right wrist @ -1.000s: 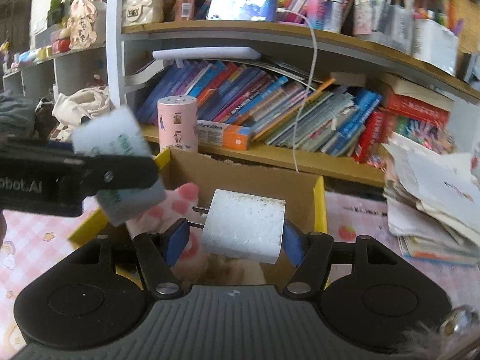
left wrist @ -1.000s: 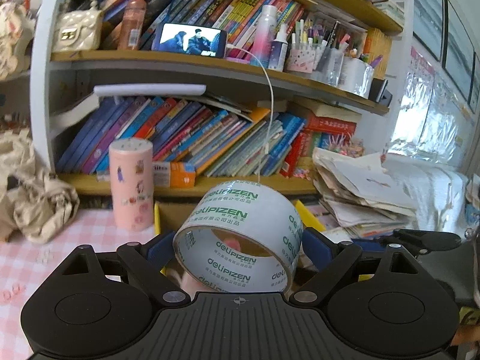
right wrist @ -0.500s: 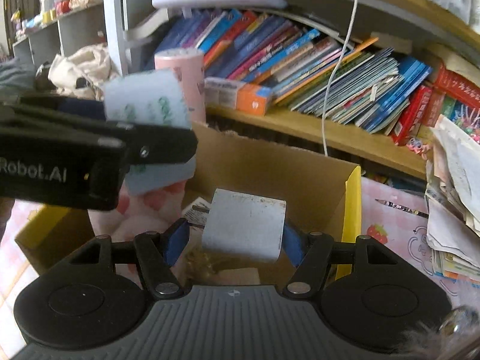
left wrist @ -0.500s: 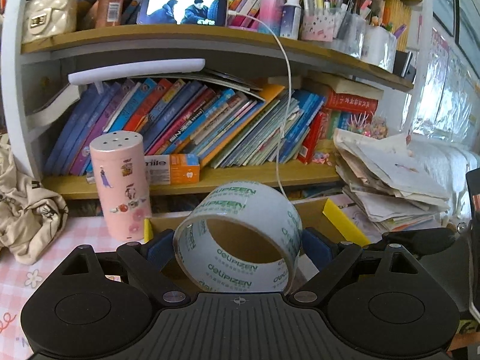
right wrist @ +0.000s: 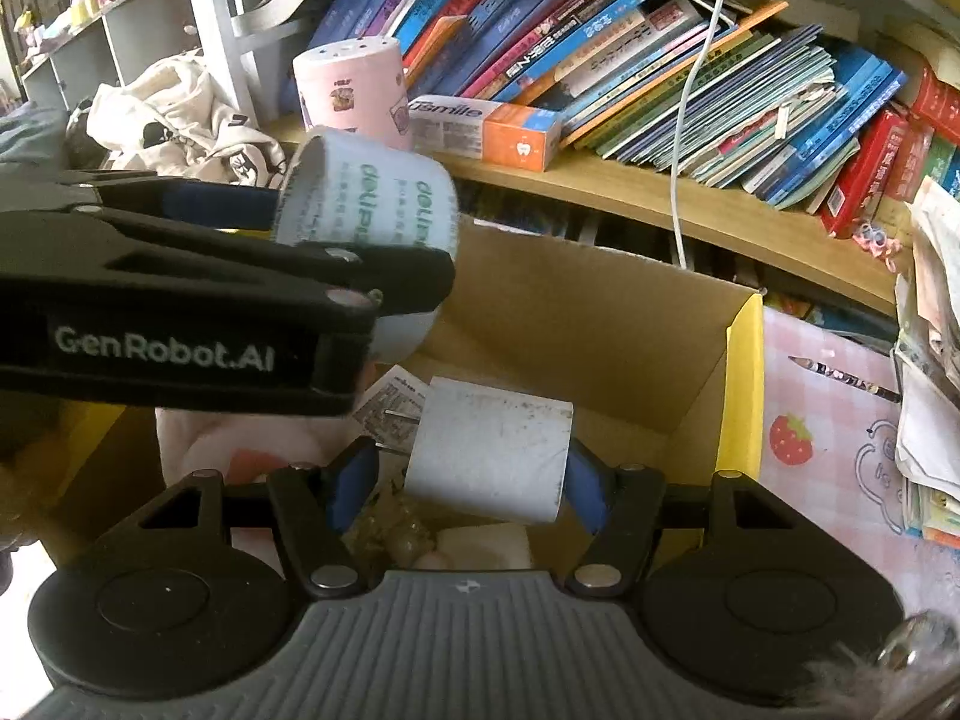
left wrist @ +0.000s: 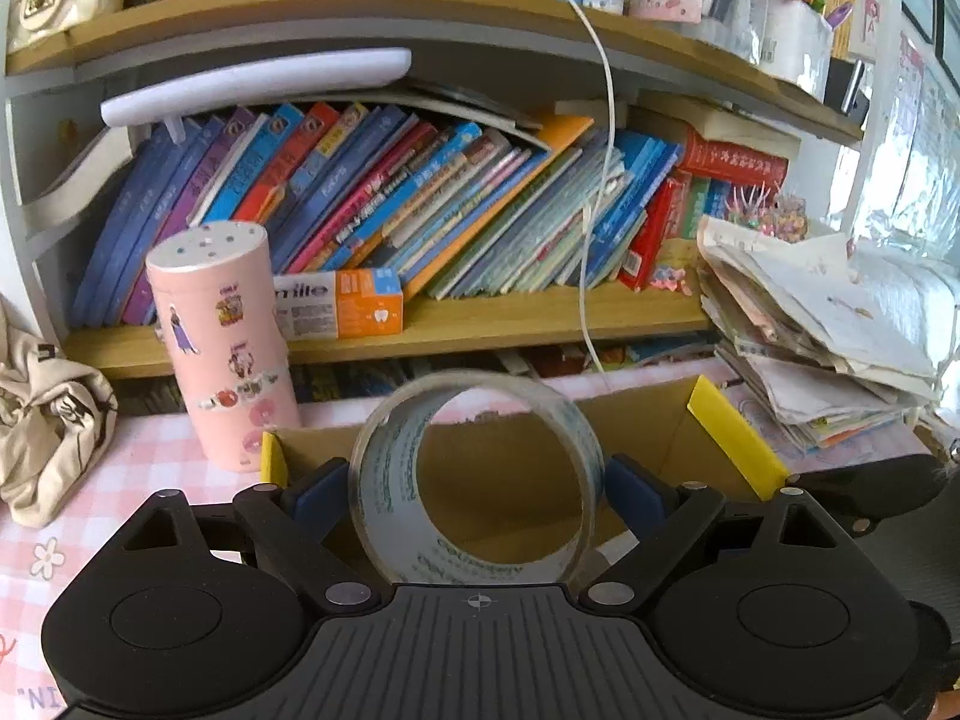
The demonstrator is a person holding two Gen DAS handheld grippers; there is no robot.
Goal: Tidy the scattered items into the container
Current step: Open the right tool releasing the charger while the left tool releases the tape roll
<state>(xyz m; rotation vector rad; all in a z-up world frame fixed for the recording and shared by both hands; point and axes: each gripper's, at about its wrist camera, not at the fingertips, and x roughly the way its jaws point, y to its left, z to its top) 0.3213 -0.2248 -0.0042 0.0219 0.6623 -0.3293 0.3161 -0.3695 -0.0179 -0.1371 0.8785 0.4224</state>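
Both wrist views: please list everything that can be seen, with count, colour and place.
tape roll: one, clear with green print, held over the box
white block: one, scuffed white, held over the box
cardboard box: one, brown with yellow flaps, on the desk
pink canister: one, stickered, left of the box
toothpaste carton: one, white and orange, lower shelf
books: many, mixed colours, leaning on the shelf
paper stack: one, right
left gripper: jaws shut on tape roll
right gripper: jaws shut on white block

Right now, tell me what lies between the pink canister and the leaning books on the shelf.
An orange-and-white toothpaste box lies flat on the shelf between the pink canister and the leaning books, in both wrist views.
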